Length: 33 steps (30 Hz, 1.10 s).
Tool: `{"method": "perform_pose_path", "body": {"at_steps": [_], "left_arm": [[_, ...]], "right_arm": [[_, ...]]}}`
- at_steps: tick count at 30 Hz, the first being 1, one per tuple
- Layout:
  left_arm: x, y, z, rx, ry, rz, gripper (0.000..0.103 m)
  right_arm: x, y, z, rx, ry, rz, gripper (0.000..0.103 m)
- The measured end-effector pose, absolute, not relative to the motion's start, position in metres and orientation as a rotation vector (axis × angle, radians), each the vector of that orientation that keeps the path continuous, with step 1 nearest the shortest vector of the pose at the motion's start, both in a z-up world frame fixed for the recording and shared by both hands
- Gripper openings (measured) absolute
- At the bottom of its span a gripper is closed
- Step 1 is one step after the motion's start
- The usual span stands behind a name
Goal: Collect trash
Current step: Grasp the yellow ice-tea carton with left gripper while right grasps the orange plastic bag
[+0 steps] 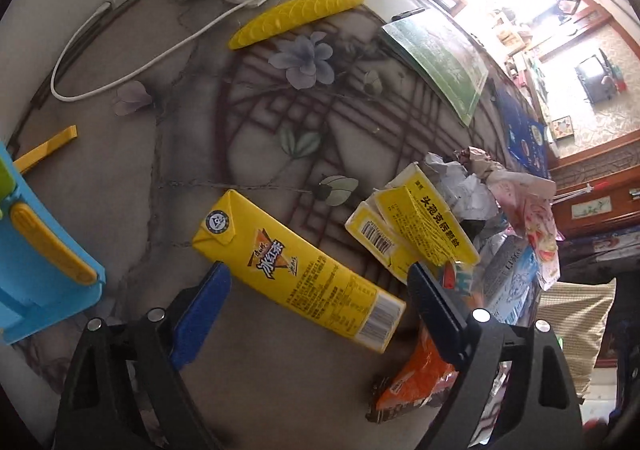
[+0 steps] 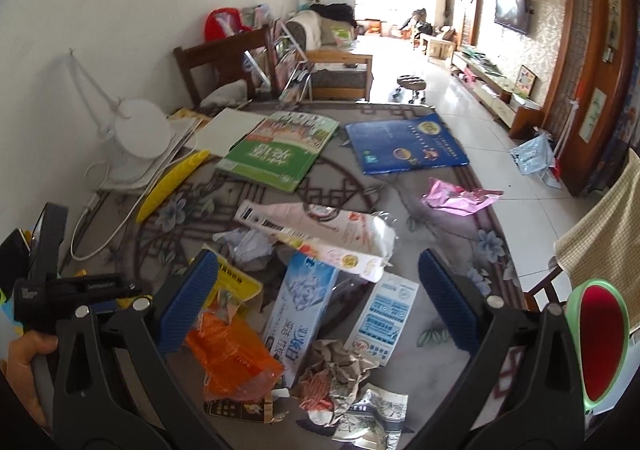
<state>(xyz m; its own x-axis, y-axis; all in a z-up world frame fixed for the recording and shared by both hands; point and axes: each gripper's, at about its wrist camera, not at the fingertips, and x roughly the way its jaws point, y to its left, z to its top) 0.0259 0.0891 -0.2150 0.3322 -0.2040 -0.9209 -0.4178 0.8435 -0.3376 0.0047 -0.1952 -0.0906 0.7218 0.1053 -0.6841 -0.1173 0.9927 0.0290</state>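
A yellow iced-tea carton [image 1: 296, 270] lies flat on the flower-patterned table [image 1: 192, 138]. My left gripper [image 1: 320, 282] points down over it, open, with a blue pad on each side of the carton and neither pressing on it. Beside it lie yellow medicine boxes [image 1: 416, 226], crumpled white paper [image 1: 460, 186] and an orange wrapper [image 1: 416, 378]. My right gripper [image 2: 320, 290] hangs open and empty above the trash pile: a pale blue box [image 2: 300, 310], a white and blue box [image 2: 384, 318], a torn pink-white carton [image 2: 320, 226], the orange wrapper [image 2: 228, 354] and crumpled brown paper [image 2: 336, 374].
A white desk lamp [image 2: 136, 134] with its cable [image 1: 120, 62], a yellow curved case [image 1: 296, 18], a green book [image 2: 276, 154] and a blue book [image 2: 404, 146] lie at the back. A blue plastic toy [image 1: 40, 262] stands left. A green-rimmed red bin [image 2: 600, 342] sits right. A pink wrapper [image 2: 460, 196] lies apart.
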Motion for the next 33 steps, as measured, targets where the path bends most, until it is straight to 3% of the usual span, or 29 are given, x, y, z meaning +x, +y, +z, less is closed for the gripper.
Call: {"method": "perform_pose_path", "body": {"at_steps": [6, 12, 13, 16, 21, 26, 31, 33], "left_arm": [[0.009, 0.107, -0.213, -0.701, 1.229, 0.32, 0.088], [0.025, 0.104, -0.247, -0.764, 1.288, 0.315, 0.089], [0.027, 0.103, -0.249, -0.769, 1.285, 0.305, 0.088], [0.033, 0.103, -0.247, -0.801, 1.264, 0.233, 0.068], [0.038, 0.101, -0.246, -0.791, 1.27, 0.211, 0.063], [0.038, 0.102, -0.25, -0.762, 1.294, 0.266, 0.086], [0.042, 0.1, -0.249, -0.738, 1.309, 0.267, 0.089], [0.038, 0.101, -0.242, -0.731, 1.289, 0.259, 0.089]], "right_arm": [[0.002, -0.182, -0.102, -0.089, 0.799, 0.178, 0.099], [0.01, -0.167, -0.124, -0.105, 0.882, 0.249, 0.099], [0.01, -0.163, -0.126, -0.112, 0.891, 0.264, 0.099], [0.008, -0.151, -0.136, -0.15, 0.917, 0.313, 0.099], [0.004, -0.134, -0.154, -0.156, 0.993, 0.421, 0.099], [0.003, -0.122, -0.167, -0.148, 1.03, 0.473, 0.099], [0.005, -0.102, -0.185, -0.245, 1.057, 0.504, 0.098], [0.01, -0.097, -0.199, -0.284, 1.1, 0.487, 0.091]]}}
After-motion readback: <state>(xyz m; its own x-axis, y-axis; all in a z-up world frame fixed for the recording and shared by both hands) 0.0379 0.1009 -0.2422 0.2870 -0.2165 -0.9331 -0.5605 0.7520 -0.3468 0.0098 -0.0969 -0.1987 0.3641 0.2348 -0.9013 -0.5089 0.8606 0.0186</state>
